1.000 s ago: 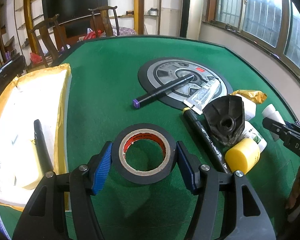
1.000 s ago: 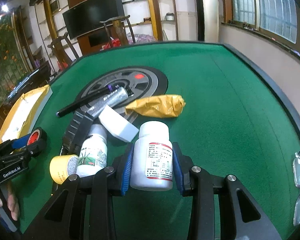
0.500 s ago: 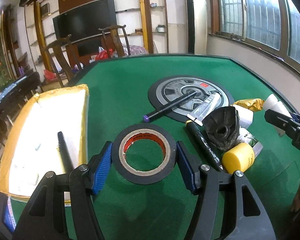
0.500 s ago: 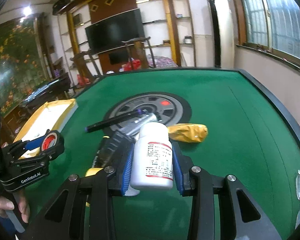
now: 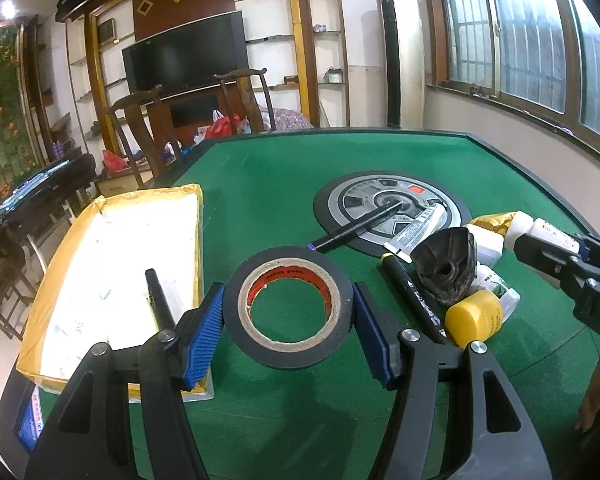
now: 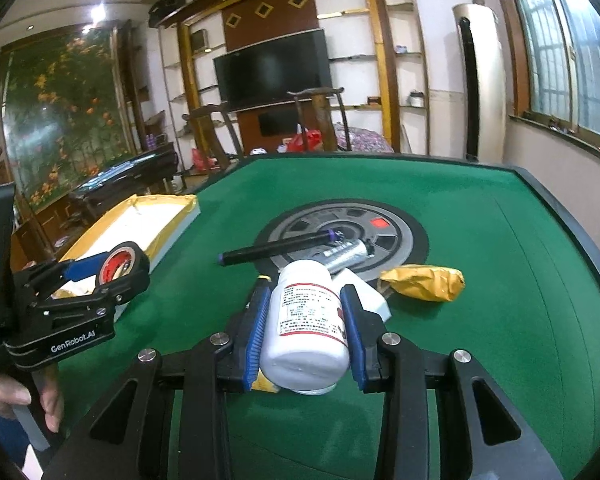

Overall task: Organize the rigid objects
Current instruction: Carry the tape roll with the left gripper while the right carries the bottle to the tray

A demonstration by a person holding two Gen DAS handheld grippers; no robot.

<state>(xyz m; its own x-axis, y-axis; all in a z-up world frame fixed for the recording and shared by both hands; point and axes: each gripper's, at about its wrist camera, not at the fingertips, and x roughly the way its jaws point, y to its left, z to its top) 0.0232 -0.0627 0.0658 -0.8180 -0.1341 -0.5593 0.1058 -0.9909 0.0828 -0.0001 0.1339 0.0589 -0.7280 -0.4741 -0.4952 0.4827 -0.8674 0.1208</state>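
Fingers of the left gripper (image 5: 288, 312) clamped on either side of a black tape roll (image 5: 287, 307), blue pads (image 5: 206, 334) pressed against its outer rim, roll held flat with the red-printed core facing up, lifted above the green table (image 5: 260, 184). Fingers of the right gripper (image 6: 305, 332) closed narrow on a white pill bottle (image 6: 306, 326), cap end pointing away from the camera, printed label up, also clear of the felt.

Taking the round grey disc (image 5: 392, 204) set in the table's middle as landmark: across its near edge, a black marker (image 5: 356, 230) with a purple end and a silver tube (image 5: 416, 232) just beside it. Nearer than the disc, a second black marker (image 5: 414, 300), a dark cone-shaped plastic part (image 5: 446, 270), and a yellow-capped bottle (image 5: 476, 316) lying on its side, all crowded together and touching. Right of the disc, a crumpled yellow packet (image 6: 424, 282) and a white block (image 6: 370, 294) partly hidden behind the pill bottle. Far left of the disc, at the table's edge, a shallow yellow-rimmed box (image 5: 196, 216) with a white lining and a dark stick-like item (image 5: 158, 300) lying inside. Part of a person's hand (image 6: 24, 400) visible on the left gripper's handle.
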